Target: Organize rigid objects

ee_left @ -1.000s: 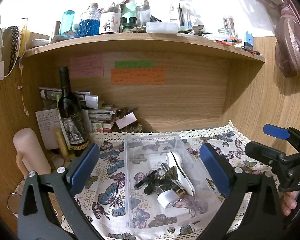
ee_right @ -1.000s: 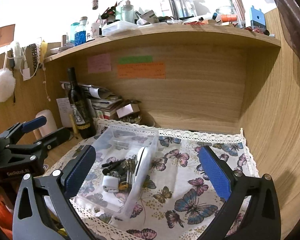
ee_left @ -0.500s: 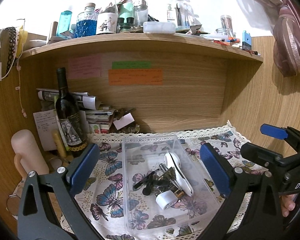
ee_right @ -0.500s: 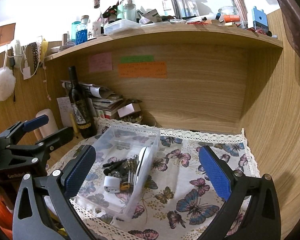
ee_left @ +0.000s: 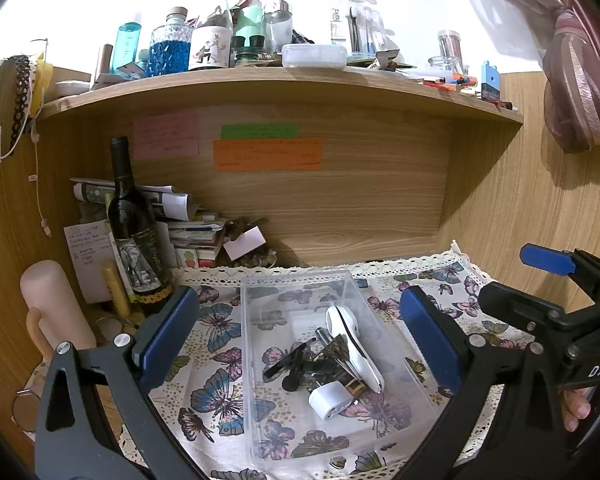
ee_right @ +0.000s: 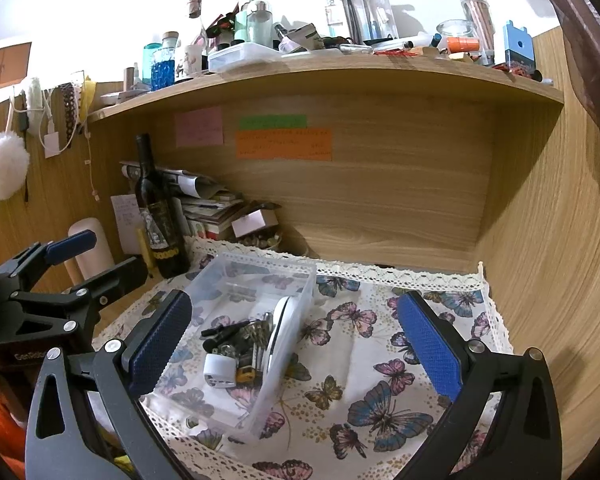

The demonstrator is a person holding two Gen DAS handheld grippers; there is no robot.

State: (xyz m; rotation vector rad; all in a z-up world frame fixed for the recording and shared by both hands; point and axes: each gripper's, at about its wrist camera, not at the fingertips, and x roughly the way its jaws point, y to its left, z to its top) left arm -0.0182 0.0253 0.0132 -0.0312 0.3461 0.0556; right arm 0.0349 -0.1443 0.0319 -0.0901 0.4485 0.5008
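A clear plastic box (ee_left: pixel 256 360) sits on the butterfly cloth (ee_left: pixel 212 368). In it lie a long white device (ee_left: pixel 352 344), a white plug adapter (ee_left: pixel 330 400) and several small dark metal items (ee_left: pixel 304 364). My left gripper (ee_left: pixel 300 340) is open and empty, held above the box with a finger on each side. The box also shows in the right wrist view (ee_right: pixel 296 280), left of centre. My right gripper (ee_right: pixel 296 344) is open and empty above the box's right wall and the cloth (ee_right: pixel 380 360). The left gripper shows at the left edge there (ee_right: pixel 84 260).
A dark wine bottle (ee_left: pixel 134 236) stands at the back left beside stacked papers (ee_left: pixel 188 232) and a pink cylinder (ee_left: pixel 52 304). A wooden shelf (ee_left: pixel 284 84) crowded with bottles and jars hangs overhead. Wooden walls close the back and right.
Both views have shifted only slightly; the grippers stay open and empty and the box and its contents have not moved.
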